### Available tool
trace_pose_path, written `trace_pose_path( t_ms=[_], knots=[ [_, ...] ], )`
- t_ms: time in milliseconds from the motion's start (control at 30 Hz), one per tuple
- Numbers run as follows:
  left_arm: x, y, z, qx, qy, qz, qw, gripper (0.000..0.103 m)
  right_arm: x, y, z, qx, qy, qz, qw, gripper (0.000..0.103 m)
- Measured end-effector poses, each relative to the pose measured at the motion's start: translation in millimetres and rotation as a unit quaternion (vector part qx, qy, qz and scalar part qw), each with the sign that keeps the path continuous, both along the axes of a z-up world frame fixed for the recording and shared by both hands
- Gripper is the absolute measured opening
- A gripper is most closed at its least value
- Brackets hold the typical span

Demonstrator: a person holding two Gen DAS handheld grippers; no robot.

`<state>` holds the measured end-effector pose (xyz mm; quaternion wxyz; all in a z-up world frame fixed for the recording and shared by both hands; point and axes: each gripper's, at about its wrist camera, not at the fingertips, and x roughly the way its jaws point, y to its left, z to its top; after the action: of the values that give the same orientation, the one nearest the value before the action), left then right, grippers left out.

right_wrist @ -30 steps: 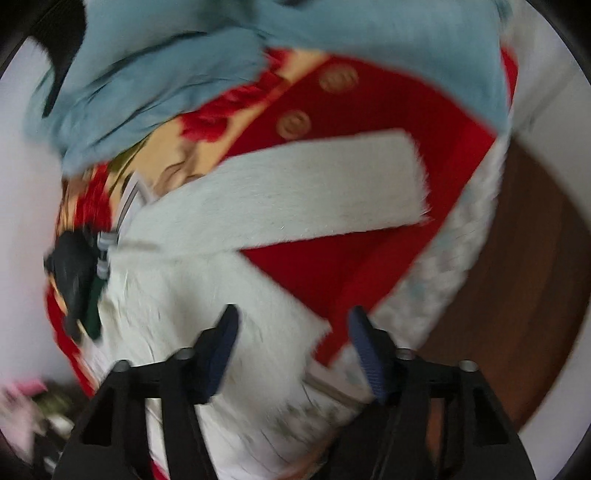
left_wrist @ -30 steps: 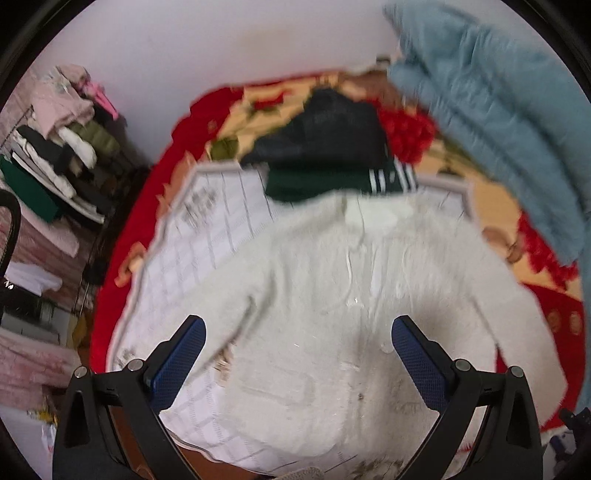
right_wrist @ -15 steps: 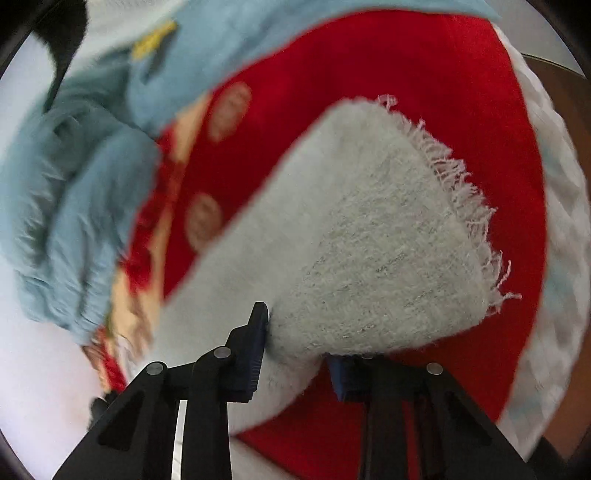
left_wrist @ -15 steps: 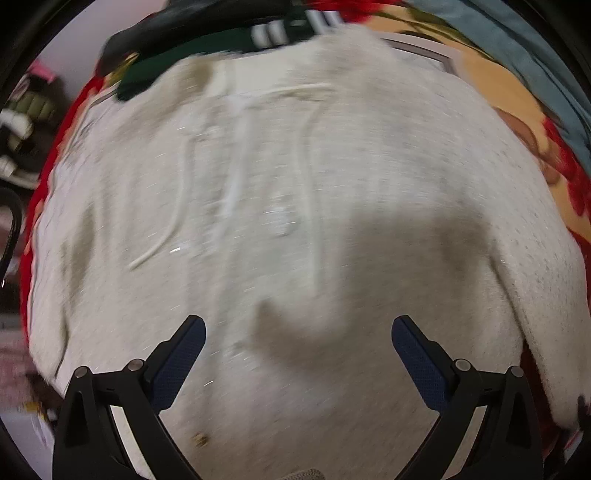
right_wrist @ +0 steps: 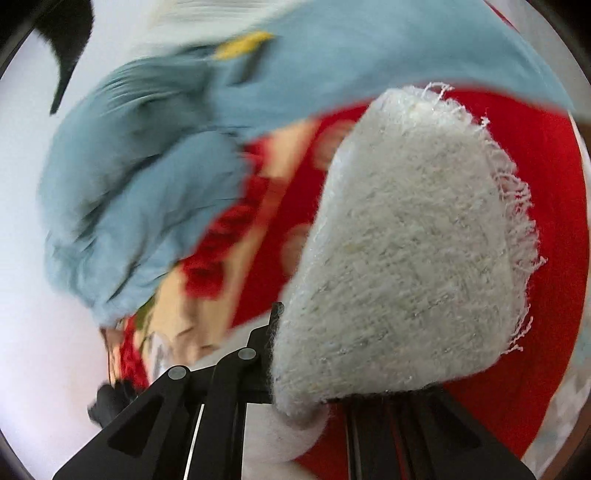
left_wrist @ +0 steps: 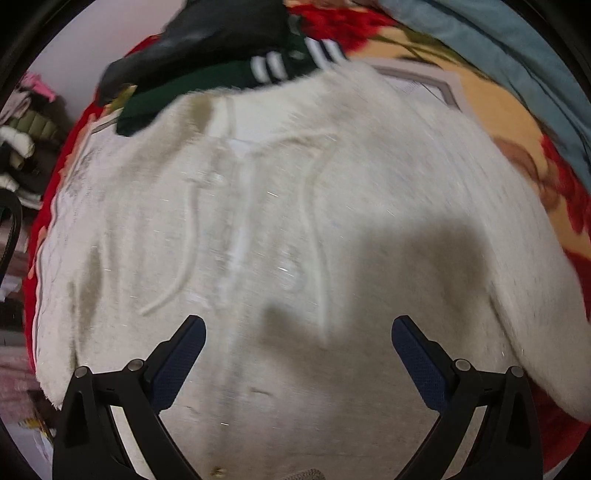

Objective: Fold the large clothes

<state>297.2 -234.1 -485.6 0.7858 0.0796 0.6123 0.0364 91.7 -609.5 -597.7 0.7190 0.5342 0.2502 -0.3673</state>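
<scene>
Fuzzy cream knit sweater point(left_wrist: 295, 229) spread flat on bed, directly beneath left gripper point(left_wrist: 298, 332), jaws wide, holding nothing. Right gripper point(right_wrist: 314, 373) clamped on sweater's fringed cuff point(right_wrist: 413, 251), cuff rising ahead of fingers.

Home bedroom, red floral bedspread point(left_wrist: 546, 173), blue blanket point(right_wrist: 140, 184), clothes piled on a rack point(left_wrist: 26, 147)

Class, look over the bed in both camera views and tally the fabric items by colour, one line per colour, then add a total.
White: 1, the fuzzy sweater, its fringed sleeve pinched in the right gripper
Dark green with white stripes: 1, garment
Black: 1, garment
Light blue: 1, blanket
Red floral: 1, bedspread
Total: 5
</scene>
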Motion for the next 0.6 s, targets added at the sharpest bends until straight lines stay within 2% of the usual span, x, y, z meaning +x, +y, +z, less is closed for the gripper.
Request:
trace_pose_path(
  t_ms=[100, 167, 200, 233, 300, 400, 500, 567, 600],
  knots=[
    [5.8, 27.2, 7.1, 0.001, -0.011, 0.025, 0.9996, 0.103, 51.6, 29.3, 53.7, -0.056, 0.002, 0.086, 0.995, 0.011],
    [8.2, 50.8, 7.2, 0.002, -0.015, 0.047, 0.9988, 0.103, 88.5, 53.8, 73.8, -0.077, 0.006, 0.139, 0.987, 0.011],
    [9.8, 69.4, 11.1, 0.002, -0.015, 0.064, 0.9978, 0.103, 107.4, 70.6, 83.4, -0.087, 0.008, 0.17, 0.982, 0.011],
    [14.9, 79.8, 3.9, 0.003, -0.017, 0.073, 0.9972, 0.103, 131.2, 93.4, 92.3, -0.103, 0.014, 0.208, 0.973, 0.011],
    [14.4, 116.9, 7.0, 0.008, -0.021, 0.109, 0.9938, 0.103, 172.2, 135.9, 99.7, -0.126, 0.027, 0.272, 0.954, 0.011],
    [3.6, 167.3, 7.9, 0.017, -0.027, 0.154, 0.9875, 0.103, 227.7, 213.9, 93.8, -0.151, 0.045, 0.367, 0.917, 0.011],
    [-4.1, 220.5, 2.7, 0.03, -0.028, 0.199, 0.9792, 0.103, 270.5, 301.9, 69.7, -0.173, 0.063, 0.454, 0.872, 0.01],
    [-11.2, 255.5, -4.9, 0.038, -0.021, 0.226, 0.9732, 0.103, 298.2, 367.5, 46.4, -0.196, 0.074, 0.513, 0.833, 0.01],
    [-14.5, 269.6, -8.5, 0.041, -0.017, 0.236, 0.9708, 0.103, 309.1, 401.4, 32.7, -0.213, 0.085, 0.541, 0.81, 0.01]
  ],
)
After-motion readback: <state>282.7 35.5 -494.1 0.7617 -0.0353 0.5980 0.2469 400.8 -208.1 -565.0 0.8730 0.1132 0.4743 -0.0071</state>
